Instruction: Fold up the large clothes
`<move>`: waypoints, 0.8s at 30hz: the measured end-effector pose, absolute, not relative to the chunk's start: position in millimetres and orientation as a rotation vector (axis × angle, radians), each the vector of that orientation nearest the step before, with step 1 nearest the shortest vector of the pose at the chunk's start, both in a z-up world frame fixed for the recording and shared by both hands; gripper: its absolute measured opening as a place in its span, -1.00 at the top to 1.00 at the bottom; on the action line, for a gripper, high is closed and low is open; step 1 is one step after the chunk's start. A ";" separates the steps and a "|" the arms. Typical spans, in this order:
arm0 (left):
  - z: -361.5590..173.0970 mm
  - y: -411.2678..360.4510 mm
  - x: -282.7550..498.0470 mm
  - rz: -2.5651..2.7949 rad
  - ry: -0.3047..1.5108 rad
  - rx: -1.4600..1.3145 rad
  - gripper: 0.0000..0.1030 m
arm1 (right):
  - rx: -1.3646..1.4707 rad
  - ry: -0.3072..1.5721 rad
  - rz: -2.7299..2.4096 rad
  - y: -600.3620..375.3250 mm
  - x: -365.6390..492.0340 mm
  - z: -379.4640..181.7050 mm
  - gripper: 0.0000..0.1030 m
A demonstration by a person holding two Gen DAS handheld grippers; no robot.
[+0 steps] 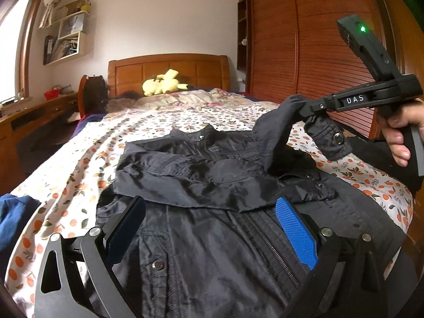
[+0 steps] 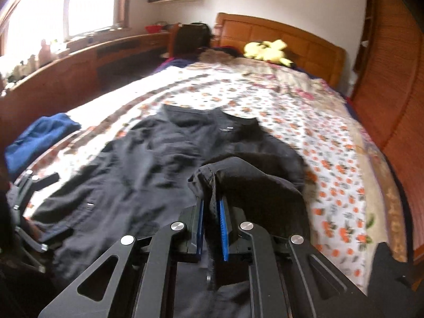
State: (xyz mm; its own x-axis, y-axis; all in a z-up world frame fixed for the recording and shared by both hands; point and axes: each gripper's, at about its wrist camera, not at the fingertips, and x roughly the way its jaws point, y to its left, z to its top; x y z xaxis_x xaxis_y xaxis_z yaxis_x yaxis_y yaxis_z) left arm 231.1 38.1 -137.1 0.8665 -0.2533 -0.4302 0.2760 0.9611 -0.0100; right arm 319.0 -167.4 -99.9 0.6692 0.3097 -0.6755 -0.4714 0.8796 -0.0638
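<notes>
A black jacket (image 1: 212,251) lies front up on the bed, zip towards me, collar (image 1: 201,135) at the far end. One sleeve lies folded across its chest. My left gripper (image 1: 212,228) hovers open over the jacket's lower front, nothing between its pads. My right gripper (image 1: 304,106) is shut on the other sleeve (image 1: 275,137) and holds it lifted above the jacket's right side, the cuff (image 1: 334,140) hanging down. In the right wrist view, the sleeve fabric (image 2: 251,182) bunches between the shut fingers of the right gripper (image 2: 209,206), with the jacket (image 2: 132,164) spread beyond.
The bed has a sheet with an orange fruit print (image 1: 79,164) and a wooden headboard (image 1: 169,69) with a yellow plush toy (image 1: 161,82) in front. A blue garment (image 2: 39,137) lies at the bed's left edge. A wooden wardrobe (image 1: 304,39) stands on the right, a desk (image 2: 79,53) on the left.
</notes>
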 end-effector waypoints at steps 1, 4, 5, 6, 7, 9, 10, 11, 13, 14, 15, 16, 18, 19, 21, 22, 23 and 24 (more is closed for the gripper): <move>-137.4 39.7 230.6 -0.273 0.444 0.052 -0.93 | -0.234 0.722 0.463 -161.2 317.8 -101.3 0.82; -138.1 47.4 229.4 -0.257 0.447 0.050 -0.93 | -0.203 0.736 0.512 -145.8 312.1 -103.7 0.82; -137.9 50.0 228.9 -0.252 0.447 0.048 -0.93 | -0.207 0.725 0.518 -139.8 308.7 -102.2 0.79; -138.0 51.8 228.6 -0.248 0.447 0.047 -0.93 | -0.221 0.712 0.516 -134.8 305.3 -100.5 0.68; -137.8 53.5 227.4 -0.244 0.447 0.047 -0.93 | -0.239 0.704 0.512 -130.7 302.7 -98.9 0.65; -138.1 56.0 226.4 -0.239 0.448 0.047 -0.93 | -0.262 0.692 0.503 -125.7 300.2 -96.6 0.65; -138.7 56.3 226.2 -0.238 0.449 0.046 -0.93 | -0.264 0.690 0.501 -126.1 301.0 -96.3 0.65; -139.3 56.1 226.2 -0.237 0.450 0.046 -0.93 | -0.270 0.686 0.495 -126.7 300.9 -96.0 0.65; -140.0 55.0 226.4 -0.238 0.453 0.048 -0.93 | -0.279 0.677 0.482 -130.0 300.1 -97.3 0.65; -140.3 54.2 226.3 -0.240 0.454 0.048 -0.93 | -0.273 0.676 0.475 -134.4 300.1 -99.0 0.64; -140.9 52.7 226.2 -0.244 0.457 0.049 -0.93 | -0.268 0.677 0.468 -138.4 300.5 -100.8 0.62; -141.8 51.7 227.2 -0.248 0.459 0.048 -0.93 | -0.266 0.677 0.457 -142.6 300.5 -103.4 0.61; -143.8 47.5 228.3 -0.262 0.468 0.050 -0.93 | -0.267 0.677 0.435 -150.6 300.2 -110.2 0.54; -145.0 45.1 228.9 -0.267 0.471 0.052 -0.93 | -0.263 0.681 0.425 -155.3 300.1 -114.8 0.45; -147.0 39.3 229.5 -0.279 0.479 0.058 -0.93 | -0.248 0.690 0.412 -164.3 300.1 -123.3 0.38; -148.5 37.2 229.5 -0.284 0.482 0.058 -0.93 | -0.238 0.698 0.406 -169.2 299.9 -128.8 0.35; -149.8 34.8 230.6 -0.291 0.487 0.057 -0.93 | -0.230 0.704 0.403 -172.3 299.8 -133.3 0.32; -151.7 31.3 231.7 -0.301 0.496 0.056 -0.93 | -0.222 0.710 0.393 -177.4 299.6 -140.5 0.26</move>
